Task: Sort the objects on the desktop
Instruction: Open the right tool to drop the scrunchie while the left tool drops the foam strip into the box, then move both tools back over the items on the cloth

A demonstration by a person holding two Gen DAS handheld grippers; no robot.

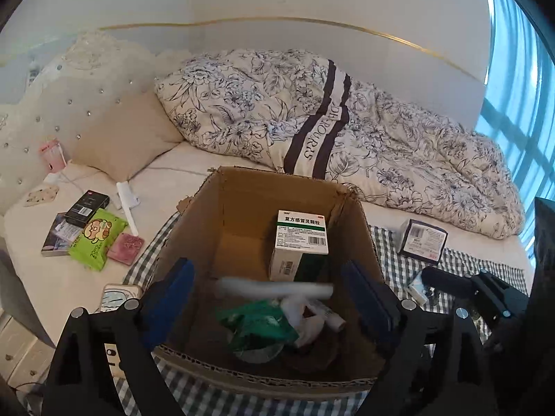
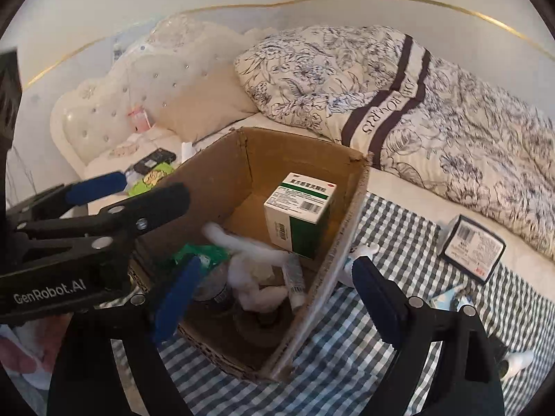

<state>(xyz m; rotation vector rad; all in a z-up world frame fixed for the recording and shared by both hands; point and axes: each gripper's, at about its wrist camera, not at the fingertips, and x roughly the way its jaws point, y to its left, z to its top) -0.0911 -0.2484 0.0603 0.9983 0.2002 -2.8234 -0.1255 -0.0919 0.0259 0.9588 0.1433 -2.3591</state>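
Left gripper (image 1: 274,298): jaws open, empty, over the cardboard box (image 1: 194,228).
Right gripper (image 2: 274,284): jaws open, empty.
Next target: probably the black carton (image 2: 471,246), near right on the bed; light, rigid, grip its flat sides.

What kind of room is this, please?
Most likely a bedroom: a bed with a tufted headboard, a pillow and a floral quilt. The cardboard box for sorting sits on the bed.

Open-topped cardboard box (image 1: 242,208): medicine carton (image 1: 301,239) blocks its 1 o'clock corner, left half of floor bare
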